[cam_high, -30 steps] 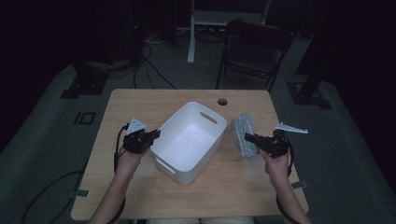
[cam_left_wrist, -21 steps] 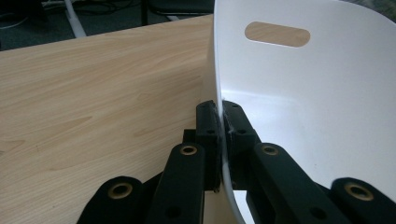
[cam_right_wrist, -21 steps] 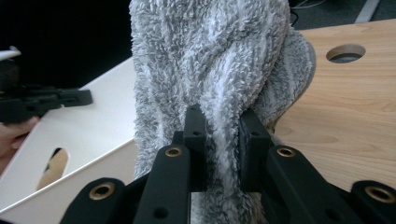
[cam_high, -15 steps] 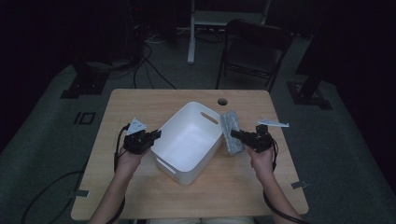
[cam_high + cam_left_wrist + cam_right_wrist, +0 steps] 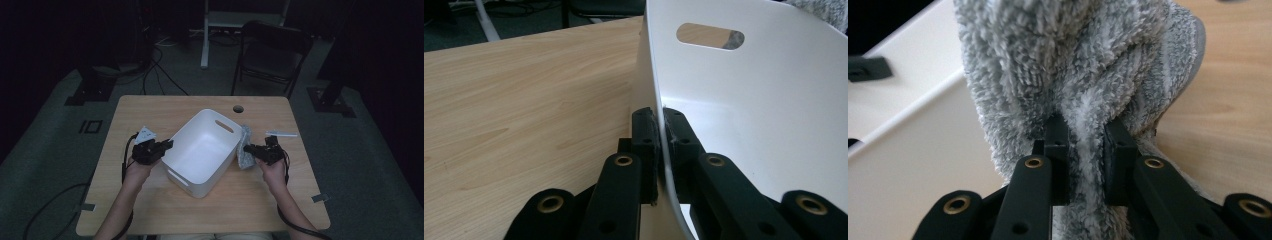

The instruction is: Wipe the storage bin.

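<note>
The grey fleecy cloth [image 5: 244,149] is hanging just beside the right wall of the white bin [image 5: 202,150], above the desk [image 5: 150,107]. The right gripper [image 5: 248,148] is clamping a fold of it. The left gripper [image 5: 169,145] is clamping the bin's left wall. The bin's wall is standing between cloth and bin interior. A folding chair [image 5: 272,55] is standing beyond the desk.

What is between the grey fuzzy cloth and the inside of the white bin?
Only the bin's near wall. The right tongs hold the cloth just outside it, beside the rim; the bin looks empty, and the left tongs clamp the opposite rim.
</note>
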Available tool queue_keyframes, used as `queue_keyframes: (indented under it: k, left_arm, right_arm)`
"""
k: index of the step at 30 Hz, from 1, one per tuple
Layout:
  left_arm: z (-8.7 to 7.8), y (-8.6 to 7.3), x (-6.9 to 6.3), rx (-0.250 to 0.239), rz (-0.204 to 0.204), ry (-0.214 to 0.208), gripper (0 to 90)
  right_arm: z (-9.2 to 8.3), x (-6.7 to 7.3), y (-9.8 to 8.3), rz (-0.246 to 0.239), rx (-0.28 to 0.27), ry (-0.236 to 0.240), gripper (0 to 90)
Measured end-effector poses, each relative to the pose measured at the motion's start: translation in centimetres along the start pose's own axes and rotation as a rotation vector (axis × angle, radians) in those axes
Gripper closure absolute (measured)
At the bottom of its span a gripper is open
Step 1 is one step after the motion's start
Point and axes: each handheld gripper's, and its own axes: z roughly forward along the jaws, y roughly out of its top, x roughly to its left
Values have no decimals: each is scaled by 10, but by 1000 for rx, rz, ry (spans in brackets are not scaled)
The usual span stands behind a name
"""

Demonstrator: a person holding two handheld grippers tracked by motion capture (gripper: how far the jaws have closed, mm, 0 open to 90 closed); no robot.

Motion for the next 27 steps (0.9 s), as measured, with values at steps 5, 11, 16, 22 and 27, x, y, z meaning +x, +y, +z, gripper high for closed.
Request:
queue_keyframes:
  k: [5, 11, 16, 22, 27]
  left_arm:
    - [0, 0, -1, 5, 9, 3, 852]
    - [1, 0, -1, 7, 9, 2, 852]
    - [1, 0, -1, 7, 8, 4, 852]
    - [1, 0, -1, 3, 1, 7, 850]
    - [1, 1, 0, 7, 0, 8, 851]
  right_arm:
    - [7, -4, -4, 5, 29, -21, 773]
    - [13, -8, -8, 14, 51, -38, 773]
    - [21, -11, -14, 2, 82, -68, 773]
    - [27, -17, -21, 26, 101, -68, 773]
    - [8, -14, -14, 8, 40, -43, 773]
